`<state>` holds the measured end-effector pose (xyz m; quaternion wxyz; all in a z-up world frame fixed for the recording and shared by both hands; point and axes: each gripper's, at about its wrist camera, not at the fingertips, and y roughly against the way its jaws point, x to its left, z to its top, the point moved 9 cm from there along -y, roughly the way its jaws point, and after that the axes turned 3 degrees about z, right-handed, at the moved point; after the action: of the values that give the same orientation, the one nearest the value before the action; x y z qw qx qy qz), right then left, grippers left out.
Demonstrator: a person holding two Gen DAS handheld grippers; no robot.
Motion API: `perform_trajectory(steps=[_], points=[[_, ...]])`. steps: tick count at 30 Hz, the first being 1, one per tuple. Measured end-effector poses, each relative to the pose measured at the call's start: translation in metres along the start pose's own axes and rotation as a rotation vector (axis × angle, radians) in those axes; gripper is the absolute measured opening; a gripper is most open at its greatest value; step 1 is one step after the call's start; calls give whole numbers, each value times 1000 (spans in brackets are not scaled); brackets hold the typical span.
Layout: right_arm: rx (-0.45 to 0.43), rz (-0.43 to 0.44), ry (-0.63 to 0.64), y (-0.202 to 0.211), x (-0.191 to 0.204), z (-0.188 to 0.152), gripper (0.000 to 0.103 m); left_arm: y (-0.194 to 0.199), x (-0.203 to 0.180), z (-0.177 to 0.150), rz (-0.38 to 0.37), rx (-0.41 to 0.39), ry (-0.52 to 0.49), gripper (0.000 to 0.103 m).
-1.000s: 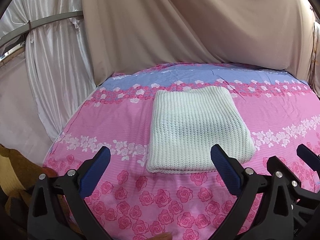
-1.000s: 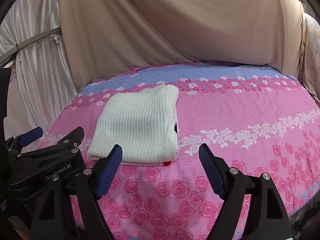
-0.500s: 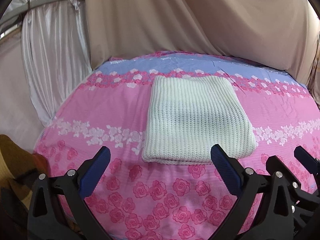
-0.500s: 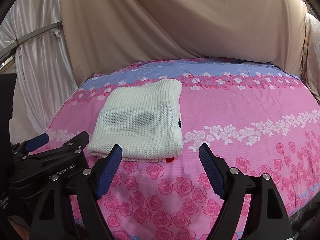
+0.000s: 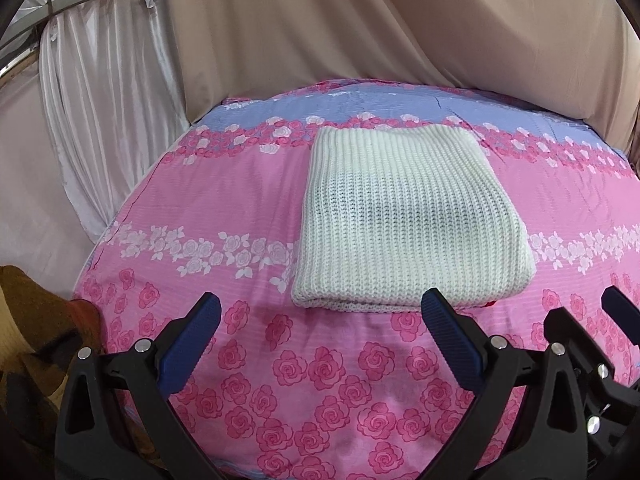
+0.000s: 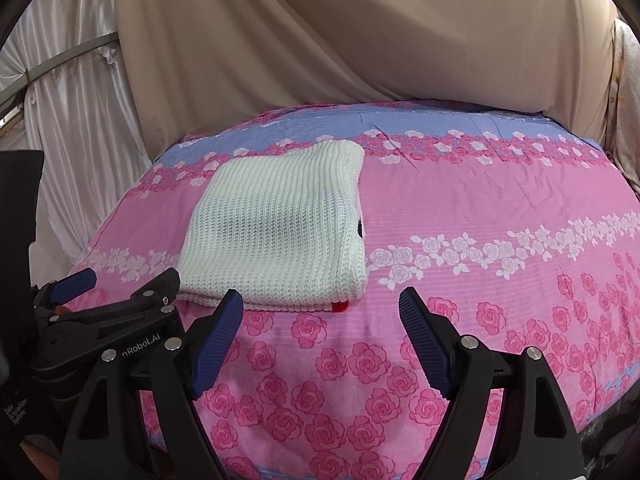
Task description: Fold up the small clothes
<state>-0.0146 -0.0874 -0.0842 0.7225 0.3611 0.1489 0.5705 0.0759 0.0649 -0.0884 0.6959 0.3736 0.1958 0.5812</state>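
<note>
Because the white knitted sweater [image 5: 404, 220] already lies as a squared, flat bundle, I hold both tools back at the bottom of each frame, clear of the cloth, so nothing drags on the stack. My left gripper [image 5: 320, 334] has its blue pads spread wide with only the pink rose-print bedsheet [image 5: 224, 184] between them; its right pad sits just below the sweater's near edge in the left wrist view, and I cannot tell that it touches. My right gripper [image 6: 320, 334] is likewise splayed and empty, low in the centre of its own frame, with the sweater's near right corner just above its left pad. In the right wrist view the left gripper shows at the lower left, beside the bundle's near left corner. The sweater sits a little right of centre in the left view and left of centre in the right view, on the pink band of the sheet, its far edge reaching the row of roses below the lilac stripe. It looks thick and ribbed, layered at least double, edges fairly even, with a small red tag [image 6: 339, 306] peeping out at the near right corner and a dark spot on its right edge. I judge the folding nearly or fully done; a beige draped cloth [image 6: 360, 40] closes the upper frame.
</note>
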Motion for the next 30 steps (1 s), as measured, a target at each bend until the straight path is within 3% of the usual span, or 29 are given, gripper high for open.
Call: perform_trajectory(steps=[30], points=[[22,5,-9,-11,2,0,78,-9,1,-1,16,16,-6,98]])
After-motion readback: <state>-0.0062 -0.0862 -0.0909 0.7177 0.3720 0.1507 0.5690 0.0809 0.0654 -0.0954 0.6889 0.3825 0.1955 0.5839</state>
